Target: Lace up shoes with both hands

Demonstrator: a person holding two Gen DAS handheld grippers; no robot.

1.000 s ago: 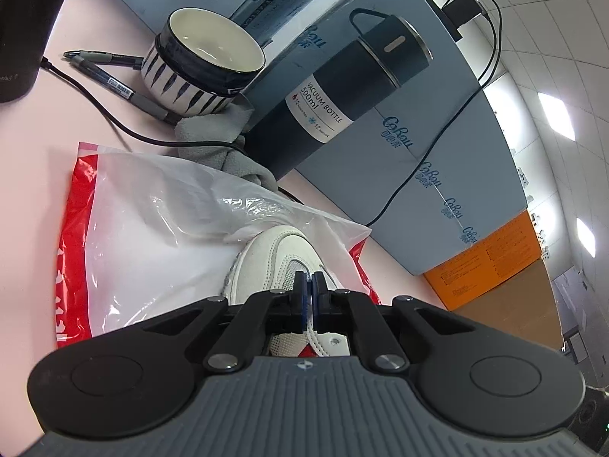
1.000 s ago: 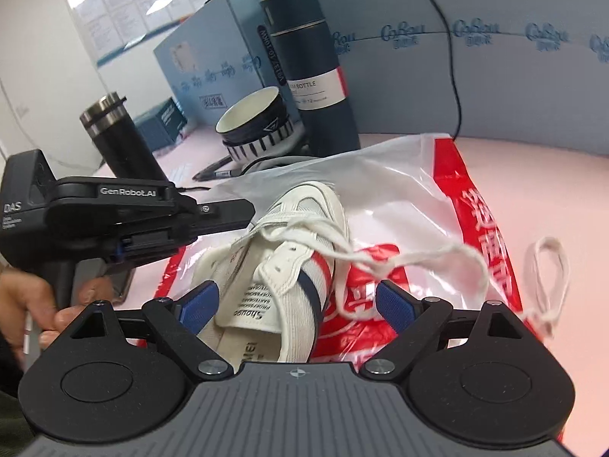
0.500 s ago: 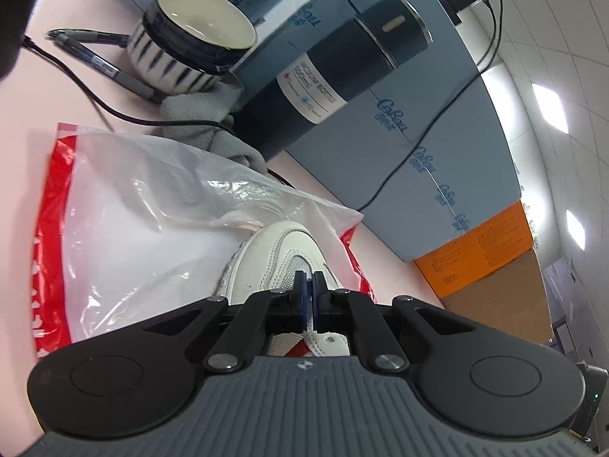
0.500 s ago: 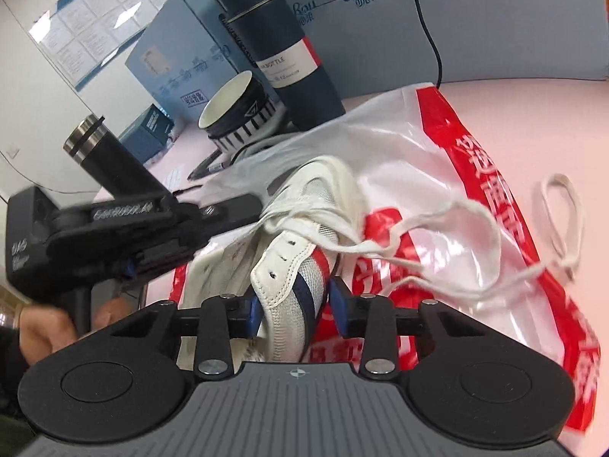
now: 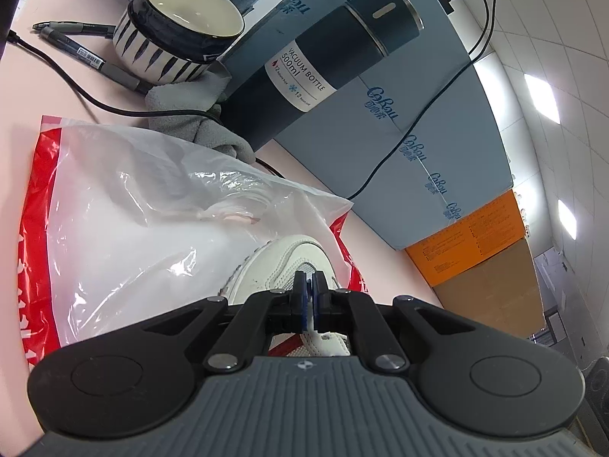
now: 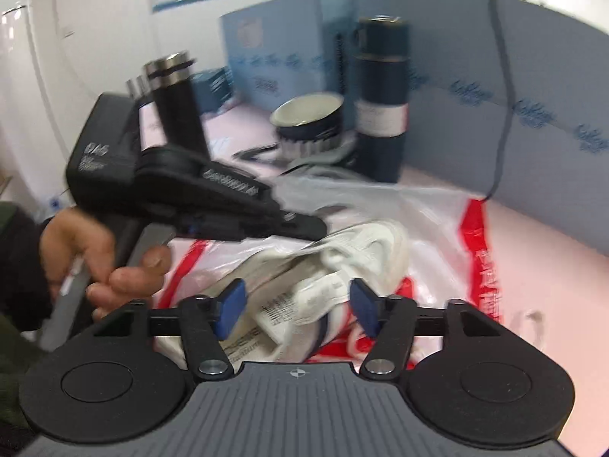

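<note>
Shoe [image 6: 342, 266], white, lies on red-and-white plastic bag [image 5: 95, 228], toe toward 12 o'clock. Right gripper [image 6: 297, 304] over tongue, jaws opening, pads off shoe (view blurred). Left gripper [image 5: 309, 289] pinched on white lace [image 5: 310, 318] over toe. Striped bowl [image 5: 179, 38] at 11 o'clock, vacuum bottle [image 5: 316, 72] at 12.

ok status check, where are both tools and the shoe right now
Left tool shut on white lace at the shoe. Right tool opening, pads clear of the shoe. Shoe on plastic bag; nothing blocking.
</note>
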